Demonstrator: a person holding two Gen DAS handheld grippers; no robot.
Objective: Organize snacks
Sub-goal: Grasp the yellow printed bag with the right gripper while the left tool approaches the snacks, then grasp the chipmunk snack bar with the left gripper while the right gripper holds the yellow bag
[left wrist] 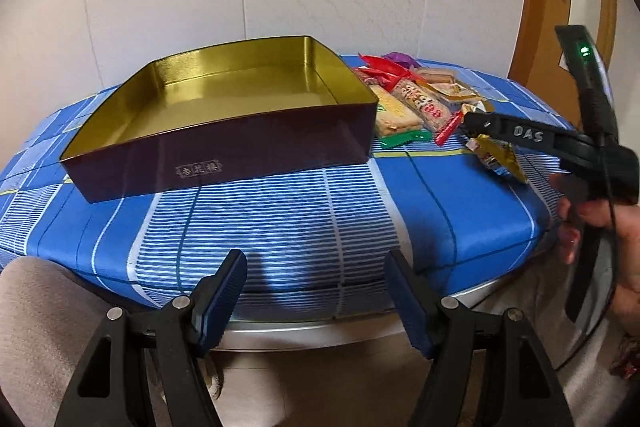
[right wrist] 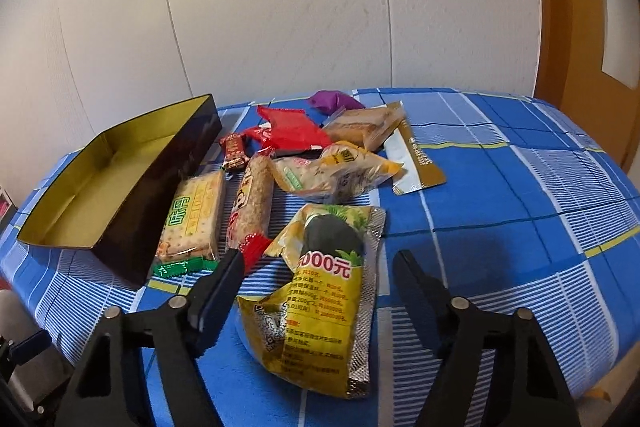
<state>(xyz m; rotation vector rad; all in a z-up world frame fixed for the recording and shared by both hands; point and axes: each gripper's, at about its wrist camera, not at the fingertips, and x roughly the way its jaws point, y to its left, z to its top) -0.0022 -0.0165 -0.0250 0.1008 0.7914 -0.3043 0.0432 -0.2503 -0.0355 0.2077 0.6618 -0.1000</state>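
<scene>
Left: a shallow rectangular tin box (left wrist: 224, 131), dark maroon outside and gold inside, lies empty on the blue checked tablecloth (left wrist: 320, 219). The left gripper (left wrist: 316, 291) hovers at the near table edge, jaws apart, nothing between them. Centre: just beside the box's right wall lies a heap of wrapped snacks (right wrist: 296, 163) (a green-ended cracker packet (right wrist: 192, 219), a long cereal bar (right wrist: 252, 203), red wrappers (right wrist: 288, 133), a purple sweet (right wrist: 332, 101)). Right: the right gripper (right wrist: 320, 279) straddles a yellow foil snack packet (right wrist: 320, 303); its jaws stand apart, pads clear of the packet, which rests on the cloth.
</scene>
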